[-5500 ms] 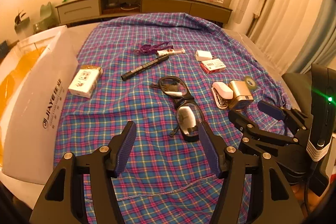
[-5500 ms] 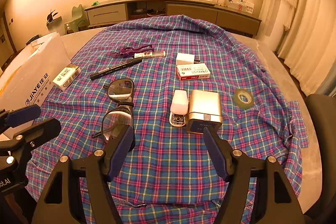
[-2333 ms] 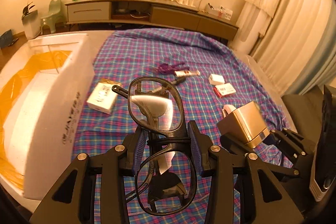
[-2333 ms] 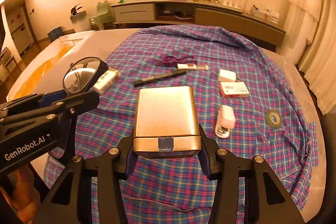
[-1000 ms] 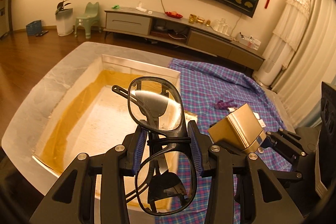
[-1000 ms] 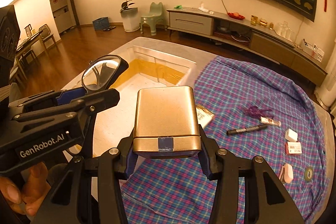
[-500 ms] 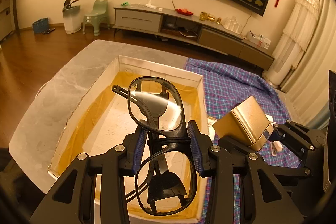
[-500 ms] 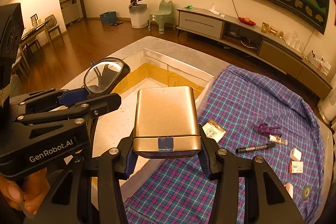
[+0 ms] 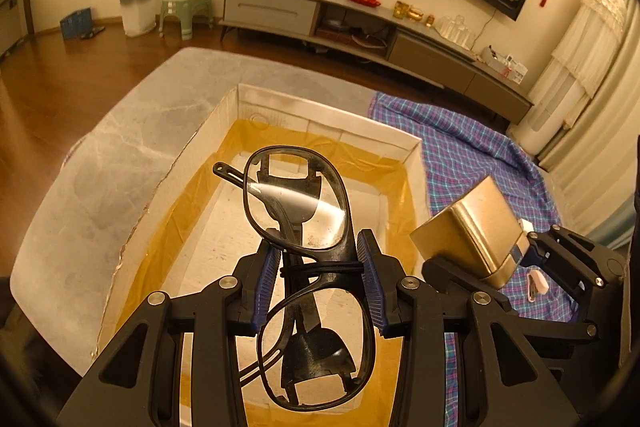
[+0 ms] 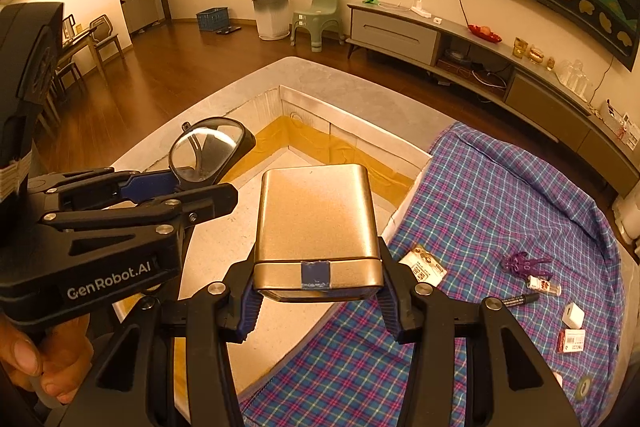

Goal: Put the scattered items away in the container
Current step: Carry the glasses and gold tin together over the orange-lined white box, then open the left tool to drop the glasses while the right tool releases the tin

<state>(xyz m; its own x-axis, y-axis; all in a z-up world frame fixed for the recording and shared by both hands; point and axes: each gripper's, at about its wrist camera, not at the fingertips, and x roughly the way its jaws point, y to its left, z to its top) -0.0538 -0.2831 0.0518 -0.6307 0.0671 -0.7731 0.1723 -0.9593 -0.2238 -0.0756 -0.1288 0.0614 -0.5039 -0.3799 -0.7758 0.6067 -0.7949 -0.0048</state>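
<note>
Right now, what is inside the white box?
The white box shows only a bare pale floor with yellow tape around its edges. The glasses in the left gripper and the gold tin in the right gripper cover its near part.

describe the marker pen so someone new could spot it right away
Start at the plaid cloth right of the white box. Near its right edge, below a purple toy and a small tube, lies the marker pen: the only long, thin, black item.

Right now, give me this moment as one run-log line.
left hand-held gripper: shut on glasses, over box | right hand-held gripper: shut on gold tin, at box edge | release: not yet | marker, stapler: on cloth
</note>
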